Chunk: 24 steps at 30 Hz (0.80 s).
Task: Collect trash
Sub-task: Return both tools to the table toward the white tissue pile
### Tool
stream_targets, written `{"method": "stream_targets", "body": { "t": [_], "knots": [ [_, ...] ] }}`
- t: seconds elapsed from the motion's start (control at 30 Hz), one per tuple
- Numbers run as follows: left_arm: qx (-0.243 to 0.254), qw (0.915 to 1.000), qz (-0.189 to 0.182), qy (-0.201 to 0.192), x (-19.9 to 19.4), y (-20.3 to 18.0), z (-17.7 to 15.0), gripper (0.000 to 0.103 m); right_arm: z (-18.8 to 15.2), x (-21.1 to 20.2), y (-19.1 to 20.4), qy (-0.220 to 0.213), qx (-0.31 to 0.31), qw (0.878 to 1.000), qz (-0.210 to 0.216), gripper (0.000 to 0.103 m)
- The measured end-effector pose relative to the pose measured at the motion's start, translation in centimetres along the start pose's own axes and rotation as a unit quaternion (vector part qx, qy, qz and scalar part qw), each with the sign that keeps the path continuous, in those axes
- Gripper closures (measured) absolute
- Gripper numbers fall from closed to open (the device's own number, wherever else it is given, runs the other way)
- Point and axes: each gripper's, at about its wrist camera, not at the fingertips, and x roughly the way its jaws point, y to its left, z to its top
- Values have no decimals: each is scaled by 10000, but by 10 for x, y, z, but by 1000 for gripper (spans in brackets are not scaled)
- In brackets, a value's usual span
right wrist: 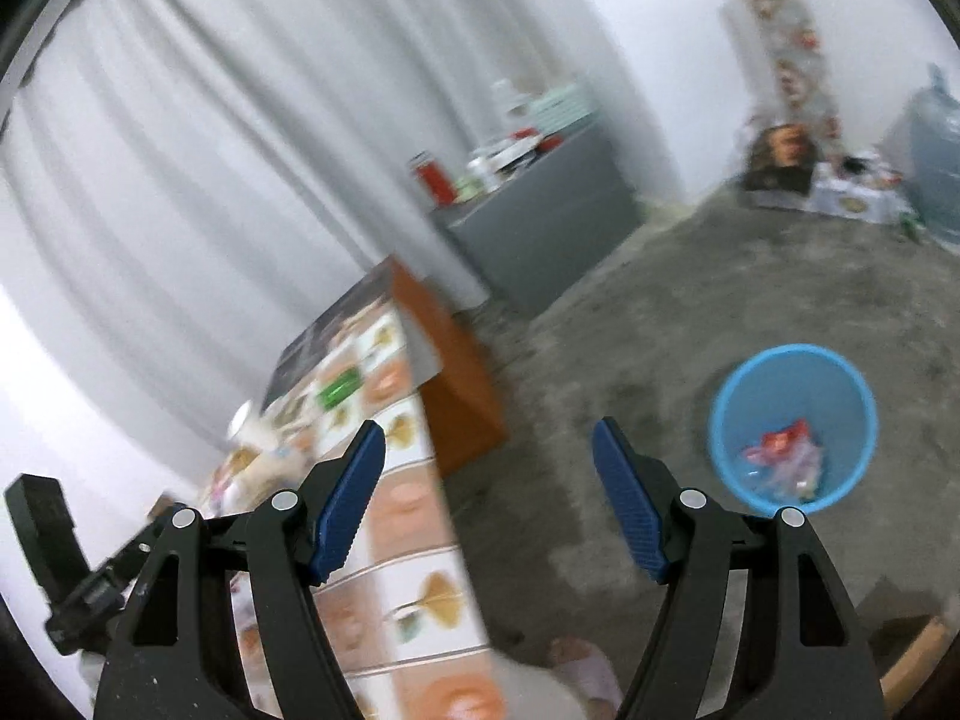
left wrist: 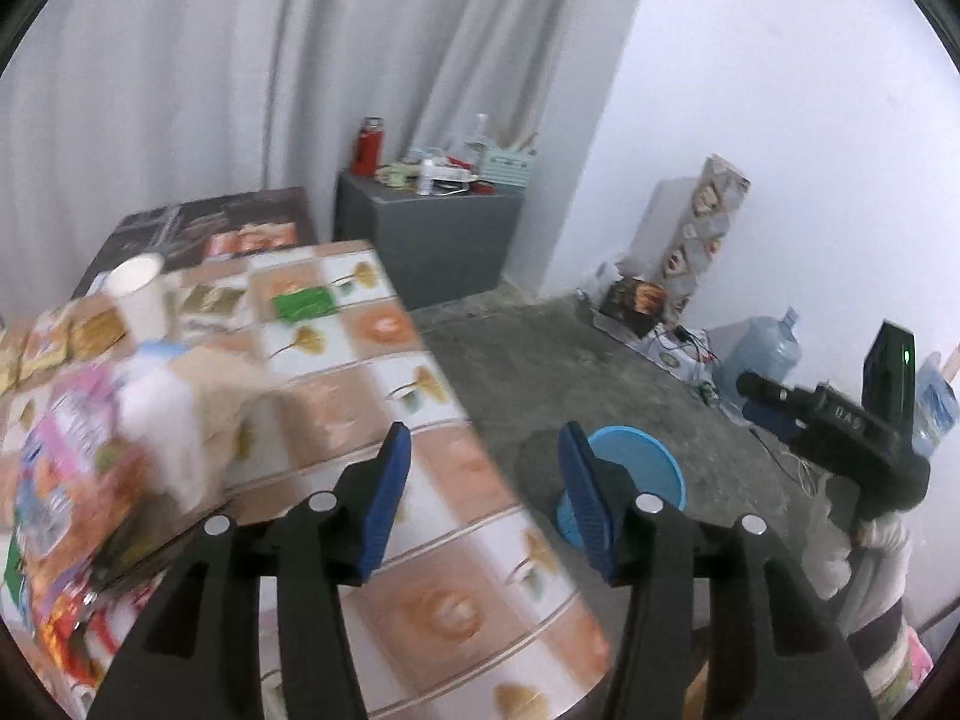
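Note:
My left gripper (left wrist: 485,438) stands open and empty above the right edge of a table (left wrist: 420,540) covered with a patterned cloth. A blurred pile of colourful wrappers (left wrist: 72,468) and white crumpled paper (left wrist: 162,420) lies at the table's left, with a white paper cup (left wrist: 138,288) and a green packet (left wrist: 303,303) behind it. A blue bin (left wrist: 645,468) stands on the floor past the right finger. My right gripper (right wrist: 487,429) hangs open over the floor with nothing in it. The blue bin (right wrist: 792,426), to its right, holds red and clear wrappers (right wrist: 780,456).
A grey cabinet (left wrist: 429,234) with a red flask (left wrist: 367,147) and clutter stands against the curtain. Boxes (left wrist: 636,300) and a water jug (left wrist: 774,354) line the right wall. The right gripper's black body (left wrist: 852,438) shows in the left wrist view. The floor is bare concrete (right wrist: 630,312).

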Motion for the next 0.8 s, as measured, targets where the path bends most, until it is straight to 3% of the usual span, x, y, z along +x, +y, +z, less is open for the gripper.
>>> {"method": "stream_targets", "body": {
  "t": [0.3,0.6,0.8],
  "knots": [
    [-981,9936,511,-249,-32,103,-29,53,-18,45,77,667,-403,9948,657,35],
    [-1511,9826,1077,-13,-41,180,-65,53,-32,55,107,952,-626,9913,659,35],
    [-1613,9719,1706,183,-48,216,-90,53,-33,55,113,988,-637,9909,655,35]
  ]
}}
